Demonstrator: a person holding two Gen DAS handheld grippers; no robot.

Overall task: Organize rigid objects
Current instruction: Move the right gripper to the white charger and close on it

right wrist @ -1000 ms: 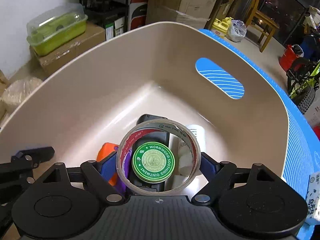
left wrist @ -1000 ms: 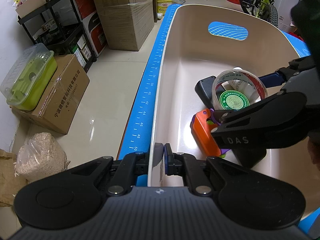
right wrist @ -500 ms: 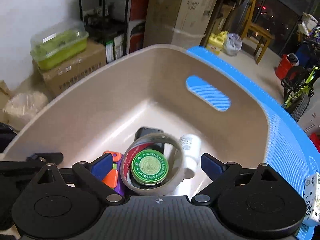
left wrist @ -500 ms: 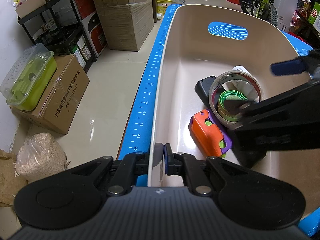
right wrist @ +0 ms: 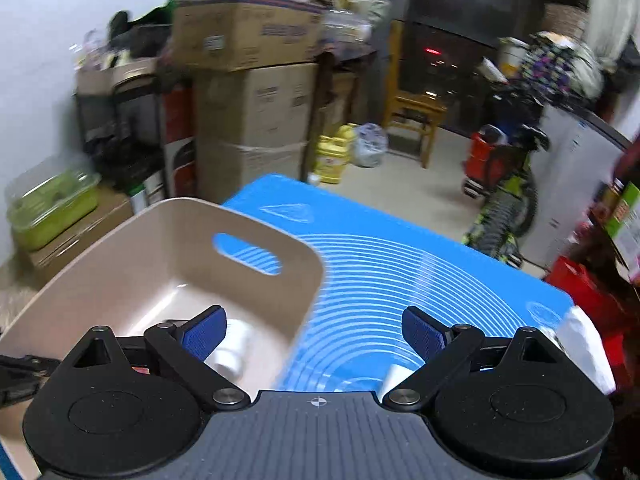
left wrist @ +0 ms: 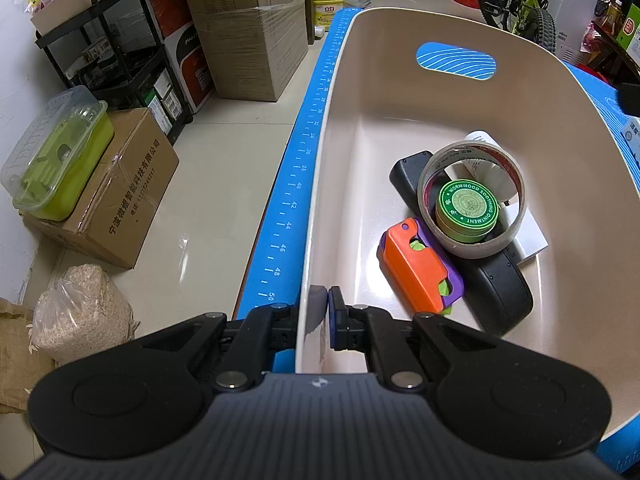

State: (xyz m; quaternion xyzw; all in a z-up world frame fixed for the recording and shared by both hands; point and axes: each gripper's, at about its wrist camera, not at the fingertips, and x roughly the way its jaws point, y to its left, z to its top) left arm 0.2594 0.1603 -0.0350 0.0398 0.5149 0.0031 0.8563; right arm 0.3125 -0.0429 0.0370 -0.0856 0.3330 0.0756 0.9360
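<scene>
A beige bin (left wrist: 340, 80) stands on a blue mat (right wrist: 400, 264). My left gripper (left wrist: 322, 304) is shut on the bin's near rim, one pad on each side of the wall. In the bin a tape roll (left wrist: 472, 249) rings a green ointment tin (left wrist: 467, 208). Both rest on a black case (left wrist: 500, 284), beside an orange and purple toy (left wrist: 416, 268), a white bottle (left wrist: 480, 160) and a white box (left wrist: 530, 236). My right gripper (right wrist: 314, 326) hangs open over the bin's right rim (right wrist: 312, 280) and the mat, nothing between its fingers.
Left of the table on the floor are cardboard boxes (left wrist: 120, 188), a green lidded container (left wrist: 56, 156), a black shelf rack (left wrist: 108, 60) and a grain bag (left wrist: 80, 312). A bicycle (right wrist: 508, 208) and a chair (right wrist: 412, 120) stand beyond. White packets (right wrist: 584, 344) lie at the mat's right edge.
My right gripper let go of the tape roll, which now rests in the bin around the tin. It rose and swung right, out of the left wrist view. The left gripper stayed put.
</scene>
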